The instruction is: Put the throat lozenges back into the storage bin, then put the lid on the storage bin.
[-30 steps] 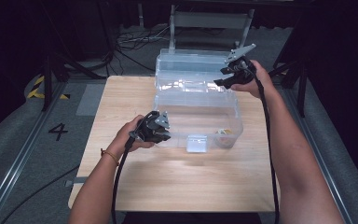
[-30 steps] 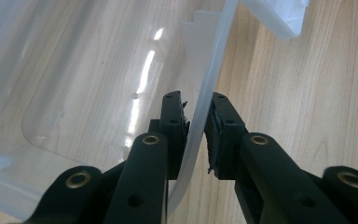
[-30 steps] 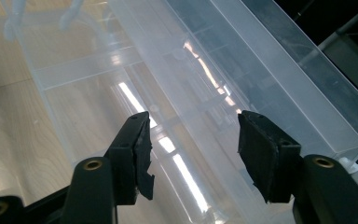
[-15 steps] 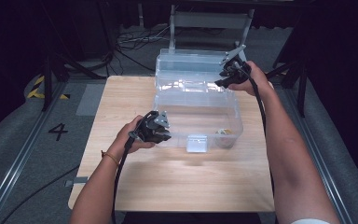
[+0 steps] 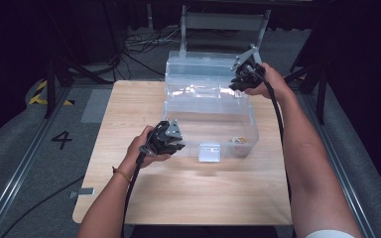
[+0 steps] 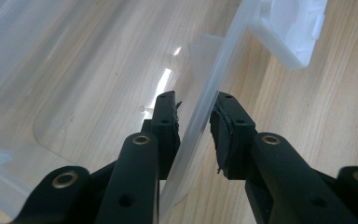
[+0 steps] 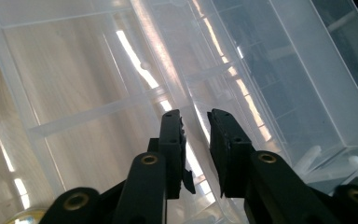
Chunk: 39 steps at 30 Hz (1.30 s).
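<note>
A clear plastic storage box (image 5: 213,121) stands on the wooden table (image 5: 129,114), its lid (image 5: 198,74) raised upright at the back. My left gripper (image 5: 181,144) sits at the box's front left corner. In the left gripper view its jaws (image 6: 195,109) clamp the thin front wall (image 6: 216,70), one jaw inside, one outside. My right gripper (image 5: 234,83) is up at the lid's right end. In the right gripper view its jaws (image 7: 195,123) close around a clear rim of the lid (image 7: 270,60). A small golden object (image 5: 240,141) lies in the box's front right corner.
The box's front latch (image 5: 209,152) hangs at the middle of the front wall, and shows as a white latch (image 6: 291,32) past the left jaws. Bare table lies in front of and left of the box. A chair (image 5: 223,22) and cables lie beyond the far edge.
The right hand and its gripper have shifted slightly left along the top of the lid. The left gripper has stayed at the box's front wall.
</note>
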### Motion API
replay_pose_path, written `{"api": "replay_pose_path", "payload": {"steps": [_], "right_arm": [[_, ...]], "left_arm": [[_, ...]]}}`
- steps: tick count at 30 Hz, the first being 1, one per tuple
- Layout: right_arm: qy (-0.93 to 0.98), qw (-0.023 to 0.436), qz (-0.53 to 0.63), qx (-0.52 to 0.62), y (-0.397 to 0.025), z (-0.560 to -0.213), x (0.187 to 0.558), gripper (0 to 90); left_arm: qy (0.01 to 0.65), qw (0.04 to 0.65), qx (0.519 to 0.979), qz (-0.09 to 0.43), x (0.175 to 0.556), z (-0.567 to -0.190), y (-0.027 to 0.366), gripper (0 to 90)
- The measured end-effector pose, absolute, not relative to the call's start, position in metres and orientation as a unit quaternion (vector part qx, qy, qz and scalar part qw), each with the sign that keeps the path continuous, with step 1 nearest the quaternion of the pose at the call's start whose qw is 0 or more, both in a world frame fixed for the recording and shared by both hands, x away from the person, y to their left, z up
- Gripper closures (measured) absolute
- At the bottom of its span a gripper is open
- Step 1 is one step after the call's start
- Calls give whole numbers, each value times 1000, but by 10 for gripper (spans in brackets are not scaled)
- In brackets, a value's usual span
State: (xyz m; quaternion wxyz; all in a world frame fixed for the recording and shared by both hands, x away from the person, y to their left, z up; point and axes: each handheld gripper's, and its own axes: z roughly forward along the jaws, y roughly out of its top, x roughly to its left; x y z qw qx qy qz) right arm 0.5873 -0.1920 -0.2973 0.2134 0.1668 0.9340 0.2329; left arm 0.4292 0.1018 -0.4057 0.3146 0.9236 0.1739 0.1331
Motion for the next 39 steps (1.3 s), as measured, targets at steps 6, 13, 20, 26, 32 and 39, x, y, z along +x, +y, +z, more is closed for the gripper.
{"api": "replay_pose_path", "payload": {"steps": [6, 13, 20, 26, 32, 39], "right_arm": [[940, 203, 229, 152, -188, -295, 589, 809], [940, 208, 224, 151, -186, -295, 587, 811], [941, 204, 231, 144, -186, -295, 586, 831], [941, 204, 230, 143, -182, -294, 583, 844], [944, 206, 216, 138, -178, -292, 580, 848], [940, 213, 230, 137, -180, -293, 573, 853]], "left_arm": [[193, 326, 918, 120, 429, -406, 102, 710], [193, 328, 917, 123, 429, -407, 101, 708], [199, 326, 915, 131, 426, -407, 100, 698], [197, 323, 915, 142, 424, -407, 98, 693], [203, 319, 915, 144, 422, -407, 97, 688], [210, 316, 913, 151, 420, -407, 95, 679]]}}
